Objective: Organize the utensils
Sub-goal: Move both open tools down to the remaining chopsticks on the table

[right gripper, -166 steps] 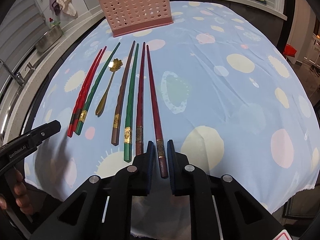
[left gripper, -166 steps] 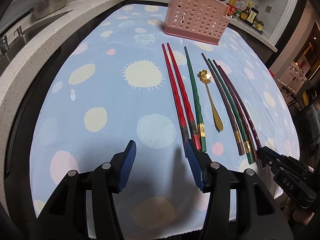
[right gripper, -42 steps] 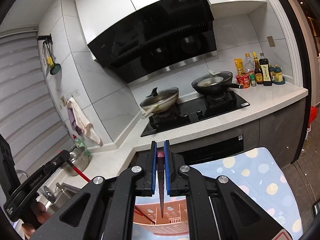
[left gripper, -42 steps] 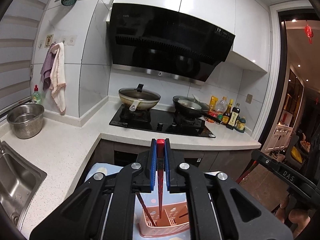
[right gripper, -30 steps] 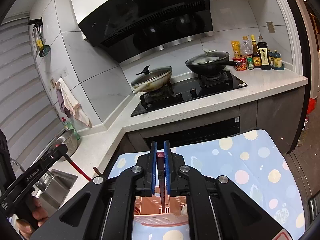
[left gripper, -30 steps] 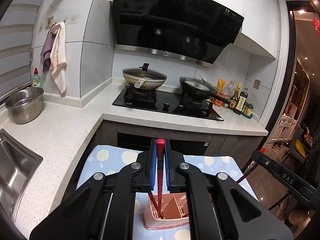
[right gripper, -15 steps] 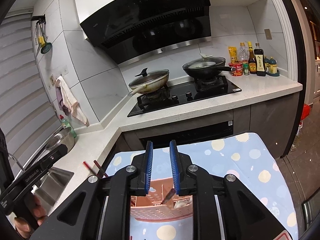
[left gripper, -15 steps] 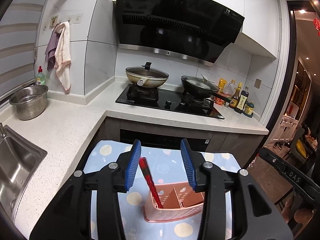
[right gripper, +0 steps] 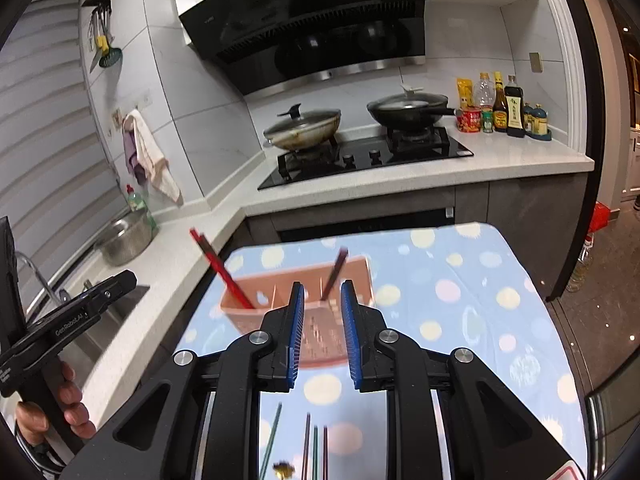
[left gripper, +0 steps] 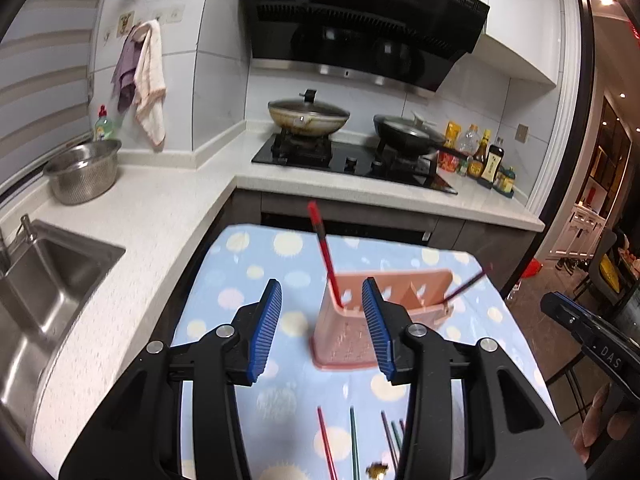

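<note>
Both grippers empty, jaws parted — left gripper (left gripper: 322,328) wider than right gripper (right gripper: 320,334). Pink utensil basket (left gripper: 400,284) holds one red chopstick (left gripper: 326,256) and one dark chopstick (left gripper: 466,286). Remaining chopsticks (left gripper: 352,440) lie on the tablecloth on the basket's near side, below the jaws, long axes pointing toward the basket — judged next pick.

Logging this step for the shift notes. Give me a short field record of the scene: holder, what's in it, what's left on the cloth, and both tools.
holder: pink utensil holder, standing on the dotted cloth
in holder: red chopstick at one end, dark chopstick at the other, both leaning
on cloth: several chopsticks and a gold spoon, partly hidden
left tool: open, empty, jaws just opened
right tool: open, empty, jaws just opened
</note>
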{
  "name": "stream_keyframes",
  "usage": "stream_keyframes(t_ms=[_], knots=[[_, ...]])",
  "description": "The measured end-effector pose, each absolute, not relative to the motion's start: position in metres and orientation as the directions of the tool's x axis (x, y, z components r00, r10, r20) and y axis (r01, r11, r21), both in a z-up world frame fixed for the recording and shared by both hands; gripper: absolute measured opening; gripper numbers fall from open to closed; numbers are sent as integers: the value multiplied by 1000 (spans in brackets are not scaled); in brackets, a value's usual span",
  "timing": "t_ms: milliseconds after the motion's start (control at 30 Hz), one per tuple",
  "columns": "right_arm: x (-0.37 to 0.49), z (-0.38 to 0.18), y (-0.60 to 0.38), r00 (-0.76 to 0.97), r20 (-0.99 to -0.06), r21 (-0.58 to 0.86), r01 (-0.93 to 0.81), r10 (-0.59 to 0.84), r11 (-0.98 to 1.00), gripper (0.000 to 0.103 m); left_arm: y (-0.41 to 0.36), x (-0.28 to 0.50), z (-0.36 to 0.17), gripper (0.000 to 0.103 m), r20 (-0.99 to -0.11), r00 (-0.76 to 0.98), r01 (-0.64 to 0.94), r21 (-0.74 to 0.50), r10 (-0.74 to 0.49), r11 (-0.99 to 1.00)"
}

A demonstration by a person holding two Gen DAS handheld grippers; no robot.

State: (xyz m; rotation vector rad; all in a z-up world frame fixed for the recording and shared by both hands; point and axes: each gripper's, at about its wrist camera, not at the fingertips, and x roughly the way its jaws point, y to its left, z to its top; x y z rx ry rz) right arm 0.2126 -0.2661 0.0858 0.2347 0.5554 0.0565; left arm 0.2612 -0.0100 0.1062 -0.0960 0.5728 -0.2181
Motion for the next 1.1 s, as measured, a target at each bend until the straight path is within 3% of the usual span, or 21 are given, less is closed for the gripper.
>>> stream_keyframes(t_ms=[633, 1100], knots=[[62, -64, -234, 629, -774, 155, 87, 67, 984, 20, 16, 132, -51, 40, -785, 596, 101, -134, -167, 986], [35, -102, -218, 555, -824, 175, 59, 113, 983, 20, 1, 92, -92, 40, -843, 513, 121, -117, -163, 986]])
